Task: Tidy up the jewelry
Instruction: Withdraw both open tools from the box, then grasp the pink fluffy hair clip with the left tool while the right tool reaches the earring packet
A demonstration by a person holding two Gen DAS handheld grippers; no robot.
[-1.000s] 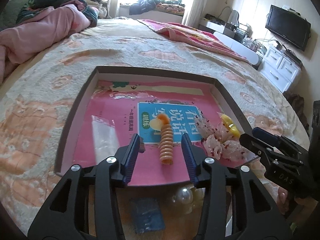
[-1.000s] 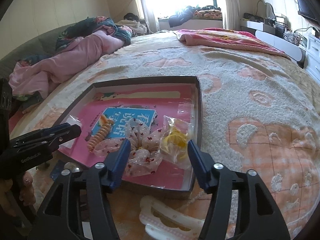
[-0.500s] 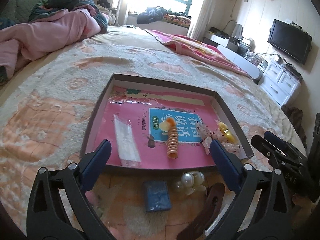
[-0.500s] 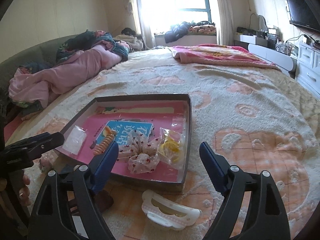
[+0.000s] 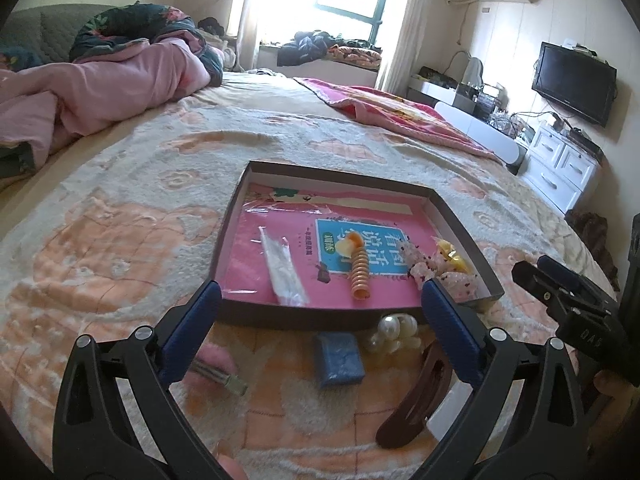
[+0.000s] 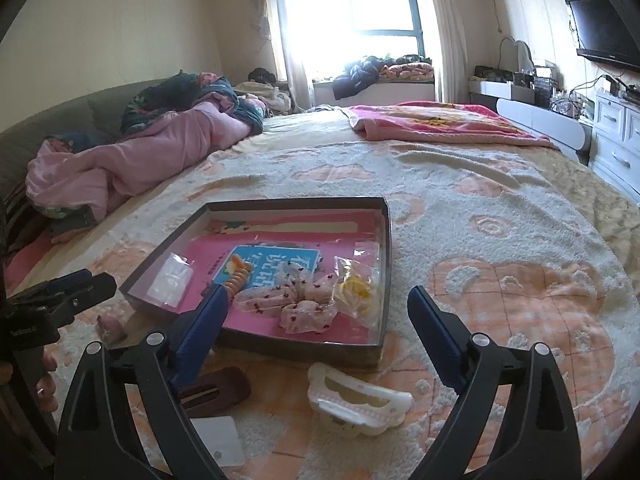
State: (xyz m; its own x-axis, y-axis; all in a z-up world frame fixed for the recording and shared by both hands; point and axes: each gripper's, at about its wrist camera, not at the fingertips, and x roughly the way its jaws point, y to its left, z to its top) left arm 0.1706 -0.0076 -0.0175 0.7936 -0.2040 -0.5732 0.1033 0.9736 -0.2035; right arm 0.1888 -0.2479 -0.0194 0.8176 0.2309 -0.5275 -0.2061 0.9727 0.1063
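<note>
A shallow brown box [image 5: 256, 314] with a pink book as its floor lies on the bed. In it are an orange spiral hair tie [image 5: 359, 272], a clear packet [image 5: 283, 266], a floral scrunchie [image 6: 298, 300] and a yellow item in a bag [image 6: 354, 286]. In front of the box lie a blue pouch [image 5: 339, 358], pearl beads [image 5: 396, 330], a brown hair clip [image 5: 422, 394], a small vial [image 5: 224, 378] and a white claw clip [image 6: 356, 398]. My left gripper [image 5: 320, 304] is open and empty above these. My right gripper [image 6: 318, 308] is open and empty over the box's near edge.
A fluffy peach and cream blanket [image 6: 500, 240] covers the bed. A pink quilt [image 5: 100, 92] is heaped at the far left and a pink blanket [image 6: 432, 120] at the far right. A white card [image 6: 218, 440] lies near the brown clip. White drawers [image 5: 560, 164] stand right.
Both grippers opened wide and pulled back and up from the box. The left one released the orange spiral hair tie, which lies in the box. Loose items in front came into view.
</note>
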